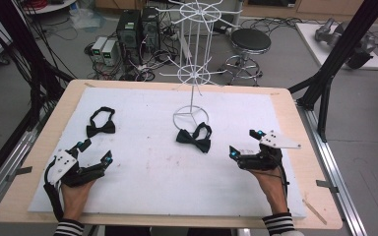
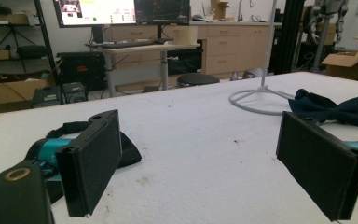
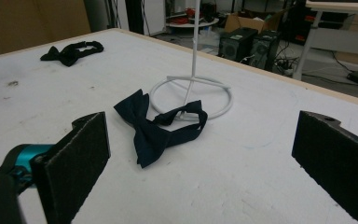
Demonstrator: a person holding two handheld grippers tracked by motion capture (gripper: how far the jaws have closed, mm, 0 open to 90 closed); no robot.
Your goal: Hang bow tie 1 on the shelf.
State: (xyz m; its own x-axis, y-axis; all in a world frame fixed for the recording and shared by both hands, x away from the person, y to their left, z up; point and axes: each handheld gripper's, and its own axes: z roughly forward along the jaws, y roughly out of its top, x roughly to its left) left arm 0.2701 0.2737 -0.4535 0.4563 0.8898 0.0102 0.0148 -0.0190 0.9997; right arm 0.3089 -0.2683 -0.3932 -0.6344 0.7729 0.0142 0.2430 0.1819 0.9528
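- Two bow ties lay on the white surface: one just in front of the ring base of the white wire display stand, with its strap touching that ring, and the other well off toward the far left.
- Both grippers rested low near the person's edge, well apart from each other; the left gripper had its fingers spread wide and empty, with the left bow tie just beyond it.
- Likewise wide and empty, the right gripper faced the centre bow tie, which lay between its fingers in the right gripper view.
- Judging by the layout, hanging the ties on the stand's arms looked like the job in hand, with neither tie yet lifted.
- Risk one: pinching only the thin strap could let the bow dangle and slip free.
- Risk two: a careless lift beside the ring base could snag the strap or knock the light stand over.
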